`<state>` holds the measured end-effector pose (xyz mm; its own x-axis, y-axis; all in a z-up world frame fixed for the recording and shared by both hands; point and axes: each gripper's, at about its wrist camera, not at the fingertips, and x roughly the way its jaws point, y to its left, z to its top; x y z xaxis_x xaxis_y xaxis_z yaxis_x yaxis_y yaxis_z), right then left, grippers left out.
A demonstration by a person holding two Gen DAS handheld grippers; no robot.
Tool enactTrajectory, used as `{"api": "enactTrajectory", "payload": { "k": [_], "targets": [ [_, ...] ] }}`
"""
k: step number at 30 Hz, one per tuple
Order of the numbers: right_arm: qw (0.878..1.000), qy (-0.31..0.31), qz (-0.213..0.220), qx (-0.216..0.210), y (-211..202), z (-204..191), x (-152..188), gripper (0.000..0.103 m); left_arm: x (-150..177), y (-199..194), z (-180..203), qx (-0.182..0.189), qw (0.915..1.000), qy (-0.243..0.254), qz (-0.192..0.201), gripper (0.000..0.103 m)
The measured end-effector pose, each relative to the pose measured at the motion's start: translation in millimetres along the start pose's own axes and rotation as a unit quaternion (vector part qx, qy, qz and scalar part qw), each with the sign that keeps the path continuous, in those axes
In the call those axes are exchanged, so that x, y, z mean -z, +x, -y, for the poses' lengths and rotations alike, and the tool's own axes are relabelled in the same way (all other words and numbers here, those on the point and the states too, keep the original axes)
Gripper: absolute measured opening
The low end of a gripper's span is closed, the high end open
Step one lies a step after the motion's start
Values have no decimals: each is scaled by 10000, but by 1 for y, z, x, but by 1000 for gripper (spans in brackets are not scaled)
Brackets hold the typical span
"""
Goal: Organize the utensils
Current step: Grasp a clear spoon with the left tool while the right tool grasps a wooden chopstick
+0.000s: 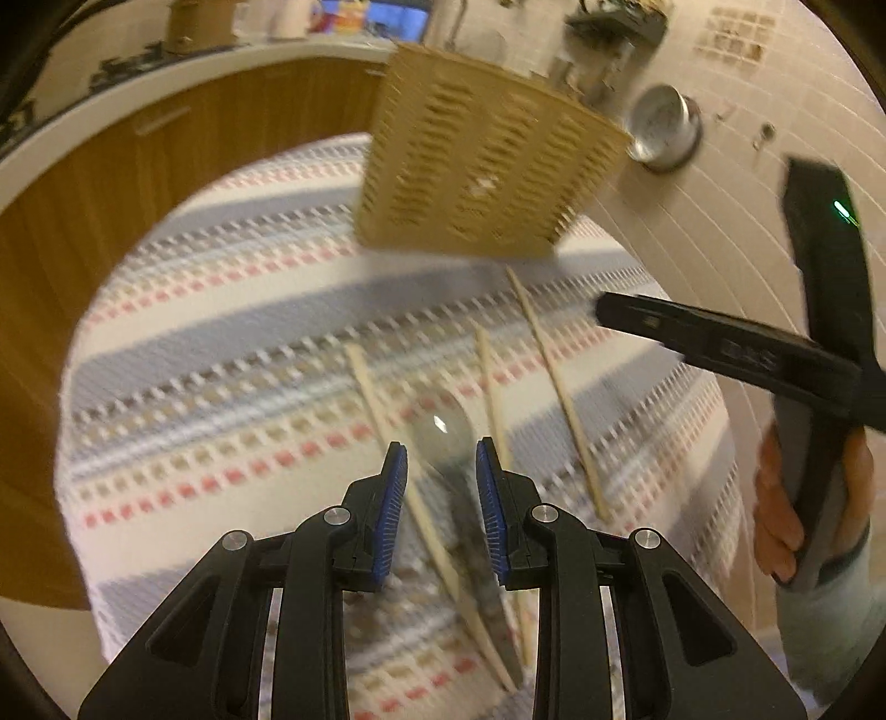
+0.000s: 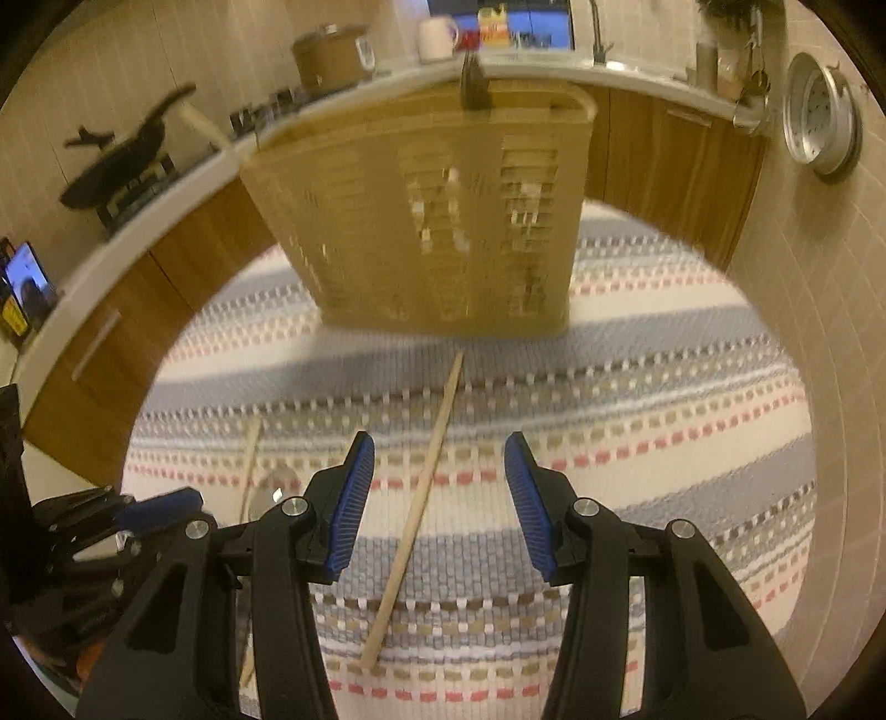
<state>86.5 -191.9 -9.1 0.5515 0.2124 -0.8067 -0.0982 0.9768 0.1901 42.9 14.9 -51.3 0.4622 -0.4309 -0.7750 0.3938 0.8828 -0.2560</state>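
A tan slotted utensil holder [image 1: 482, 160] stands on the striped mat [image 1: 221, 354]; it also shows in the right wrist view [image 2: 437, 221]. A metal spoon [image 1: 443, 432] lies on the mat between three wooden chopsticks [image 1: 554, 387]. My left gripper [image 1: 441, 459] is open, its blue pads either side of the spoon's bowl, above it. My right gripper [image 2: 440, 471] is open over one chopstick [image 2: 421, 509] that lies lengthwise between its pads. The right gripper's black body shows at the right of the left wrist view [image 1: 720, 343]. The left gripper shows at the lower left of the right wrist view [image 2: 111, 531].
Wooden cabinets [image 2: 138, 310] with a white countertop curve behind the mat. A steel pot [image 1: 664, 127] lies on the tiled floor at the right. A dark pan [image 2: 122, 160] and a mug [image 2: 437, 36] stand on the counter.
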Motion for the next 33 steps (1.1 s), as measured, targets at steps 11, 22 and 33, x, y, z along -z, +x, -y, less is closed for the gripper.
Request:
{"api": "enactTrajectory", "payload": {
  "k": [11, 22, 33],
  "targets": [
    [9966, 464, -652, -175, 30, 10, -4, 40, 15, 27, 23, -398, 9974, 321, -512, 24],
    [9926, 506, -1100, -53, 51, 7, -34, 40, -7, 44, 27, -614, 9959, 229, -630, 4],
    [9896, 91, -1369, 441, 79, -24, -38, 6, -30, 39, -6, -212, 9985, -442, -233, 0]
  ]
}}
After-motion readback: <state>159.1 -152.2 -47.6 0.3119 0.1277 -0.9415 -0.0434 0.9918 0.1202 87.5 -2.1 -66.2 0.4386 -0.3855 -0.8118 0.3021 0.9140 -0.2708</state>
